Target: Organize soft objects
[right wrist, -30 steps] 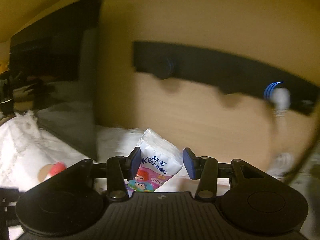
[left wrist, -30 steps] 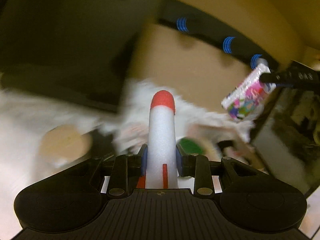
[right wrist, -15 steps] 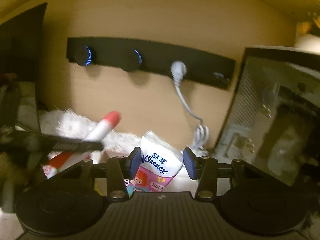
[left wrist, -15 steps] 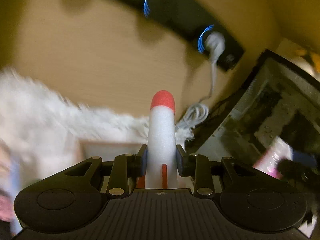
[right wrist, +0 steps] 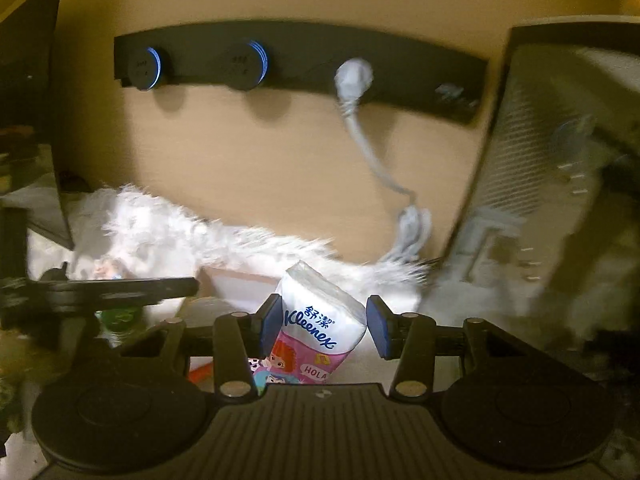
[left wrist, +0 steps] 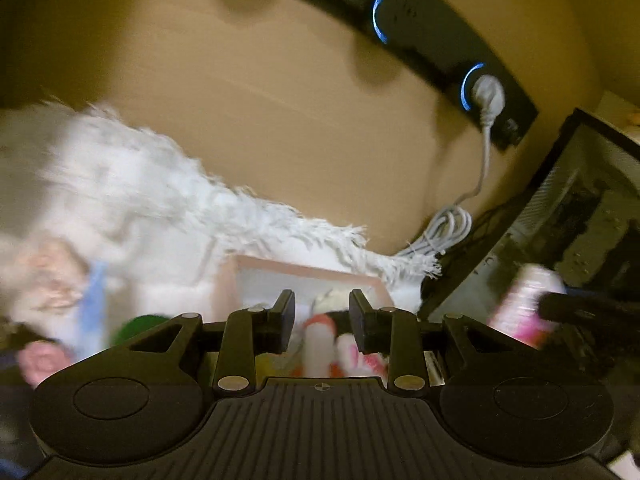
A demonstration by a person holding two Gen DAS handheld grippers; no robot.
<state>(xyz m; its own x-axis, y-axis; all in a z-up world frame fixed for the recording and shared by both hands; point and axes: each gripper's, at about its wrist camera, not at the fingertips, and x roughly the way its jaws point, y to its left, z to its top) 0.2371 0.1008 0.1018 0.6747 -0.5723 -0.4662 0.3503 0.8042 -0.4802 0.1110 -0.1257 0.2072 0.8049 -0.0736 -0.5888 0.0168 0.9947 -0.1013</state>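
the left gripper (left wrist: 322, 316) is empty, fingers narrowly apart; the rocket (left wrist: 318, 346) seems to lie in the box (left wrist: 304, 270) below them, so that one looks done. the right gripper (right wrist: 320, 324) clamps the tissue pack (right wrist: 316, 320), not yet dropped in.

We see the open box (left wrist: 304, 276) on the fleece rug (left wrist: 160, 208), near its right edge; behind it the wall's socket strip (right wrist: 304, 60), the coiled cable (left wrist: 444, 232) at right; a foam rocket (left wrist: 318, 344) lies inside.
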